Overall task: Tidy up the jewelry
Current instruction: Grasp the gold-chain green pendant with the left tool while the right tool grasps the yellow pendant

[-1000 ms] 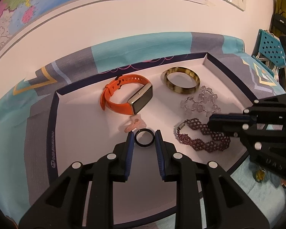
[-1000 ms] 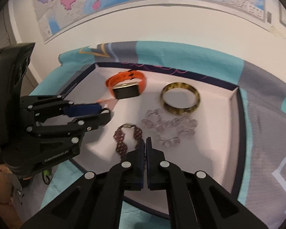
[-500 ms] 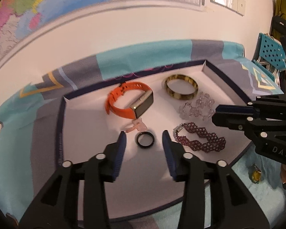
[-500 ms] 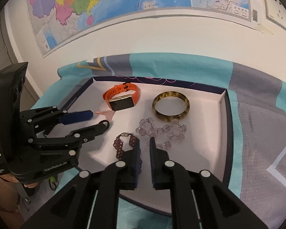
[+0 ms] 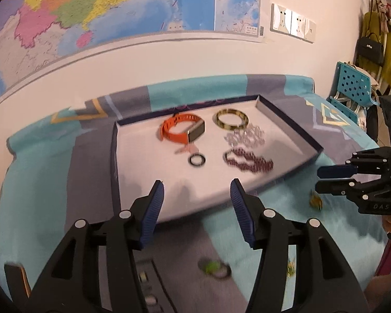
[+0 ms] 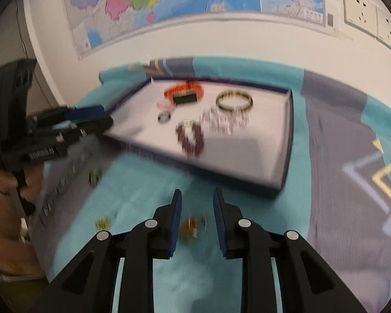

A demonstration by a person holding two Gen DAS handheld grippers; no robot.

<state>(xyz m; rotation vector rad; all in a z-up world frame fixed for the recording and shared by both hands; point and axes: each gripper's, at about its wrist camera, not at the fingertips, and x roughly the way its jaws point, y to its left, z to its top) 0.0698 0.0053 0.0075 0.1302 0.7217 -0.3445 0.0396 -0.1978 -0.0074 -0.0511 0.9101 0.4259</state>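
Note:
A white tray [image 5: 143, 172] with a dark rim holds an orange watch [image 5: 181, 130], a tortoiseshell bangle [image 5: 231, 119], a clear bead bracelet [image 5: 245, 138], a dark red bead bracelet [image 5: 249, 159] and a black ring [image 5: 196, 160]. My left gripper [image 5: 196, 206] is open and empty above the tray's near edge. My right gripper [image 6: 196, 221] is open above the cloth in front of the tray [image 6: 279, 156], over a small orange-yellow piece [image 6: 191, 228]. It also shows in the left wrist view [image 5: 333, 177].
Small loose pieces lie on the teal and grey cloth in front of the tray: a green ring [image 5: 213, 267], yellow bits [image 5: 290, 268] [image 6: 101, 223], an amber piece [image 5: 315, 200]. A blue chair [image 5: 352, 88] stands at the right. The wall with a map is behind.
Both grippers have pulled back from the tray and opened wider. The black ring stays in the tray. The right gripper was shut and is now open over the cloth.

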